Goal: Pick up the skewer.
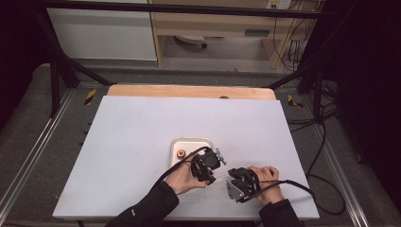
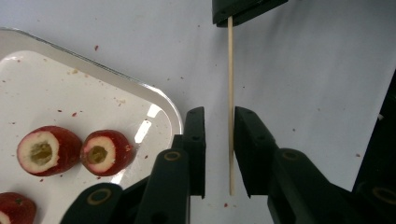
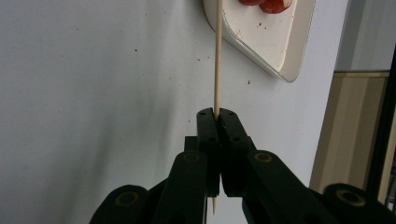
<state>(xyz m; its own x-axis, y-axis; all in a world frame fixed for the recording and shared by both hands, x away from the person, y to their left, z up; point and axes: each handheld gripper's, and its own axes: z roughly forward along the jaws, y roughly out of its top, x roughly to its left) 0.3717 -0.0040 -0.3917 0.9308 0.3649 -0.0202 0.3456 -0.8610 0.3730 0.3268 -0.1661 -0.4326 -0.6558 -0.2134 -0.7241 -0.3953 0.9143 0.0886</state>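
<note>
Right gripper [image 3: 217, 114]: clenched on the wooden skewer [image 3: 217, 56], black jaws pressed together with the stick pinched between the tips.
Skewer past the right jaws: running straight ahead from the tips, over the pale table [image 3: 93, 93], its far part crossing the corner of the white tray [image 3: 285, 60]; a short pointed end poking out behind the pads, toward the camera.
Left gripper [image 2: 219, 154]: released, jaws standing slightly apart.
Skewer at the left jaws [image 2: 230, 93]: standing in the gap, close against the right-hand jaw, no squeeze visible; lower end level with the jaw roots, upper end vanishing into the other gripper's black jaws at the top edge.
Beside the left jaws: white tray [image 2: 159, 95] just to the left, rim almost touching the left-hand jaw.
On the tray: two cored red fruit pieces [image 2: 49, 149] side by side and touching, hollow centres facing up; a third red piece at the bottom-left corner, cut off by the frame; red crumbs scattered around.
High view: left gripper [image 1: 208, 165] and right gripper [image 1: 241, 182] near each other at the near edge of the table, held in hands coming out of dark sleeves; tray [image 1: 191, 142] just beyond the left gripper.
Writing: none legible on grippers, tray or table.
</note>
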